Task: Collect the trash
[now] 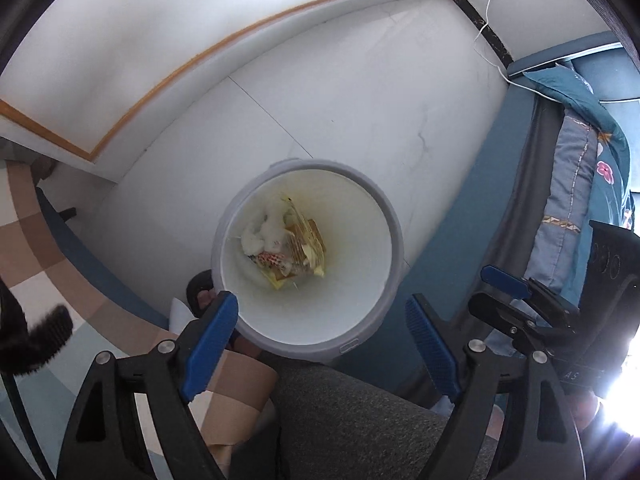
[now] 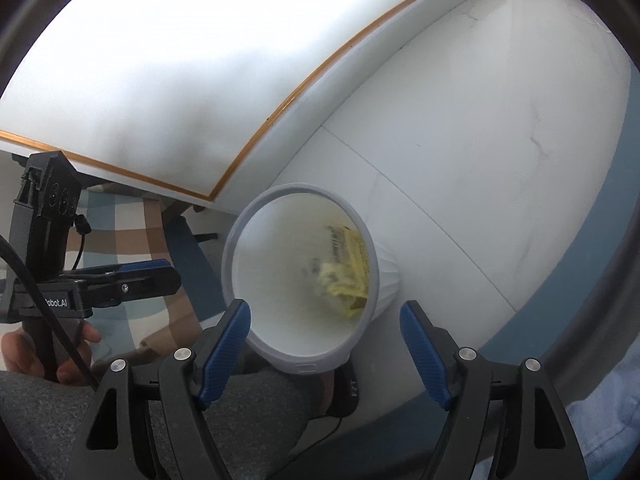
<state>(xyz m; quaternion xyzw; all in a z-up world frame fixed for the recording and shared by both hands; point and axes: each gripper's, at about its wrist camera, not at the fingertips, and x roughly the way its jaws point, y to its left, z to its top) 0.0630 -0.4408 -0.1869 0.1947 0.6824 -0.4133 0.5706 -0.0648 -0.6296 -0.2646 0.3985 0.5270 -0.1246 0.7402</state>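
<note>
A white trash bin with a grey rim (image 1: 394, 232) stands on the white floor, and both wrist views look down into it. At its bottom lies trash (image 1: 288, 244): crumpled white tissue, yellow wrappers and a red-patterned wrapper. In the right wrist view a yellow wrapper (image 2: 344, 268) inside the bin (image 2: 230, 248) looks blurred. My left gripper (image 1: 320, 344) hangs open above the bin's near rim, with nothing between its blue pads. My right gripper (image 2: 325, 356) is also open and empty over the near rim. Each gripper shows at the edge of the other's view: right gripper (image 1: 496, 296), left gripper (image 2: 168, 276).
A white panel with a wooden edge (image 1: 160, 80) overhangs the far left. A bed with a blue floral quilt (image 1: 580, 184) runs along the right, and a white cable (image 1: 492, 52) hangs beside it. A checkered rug (image 1: 40, 240), a grey trouser leg (image 1: 340, 420) and a sandalled foot (image 1: 200, 296) lie close to the bin.
</note>
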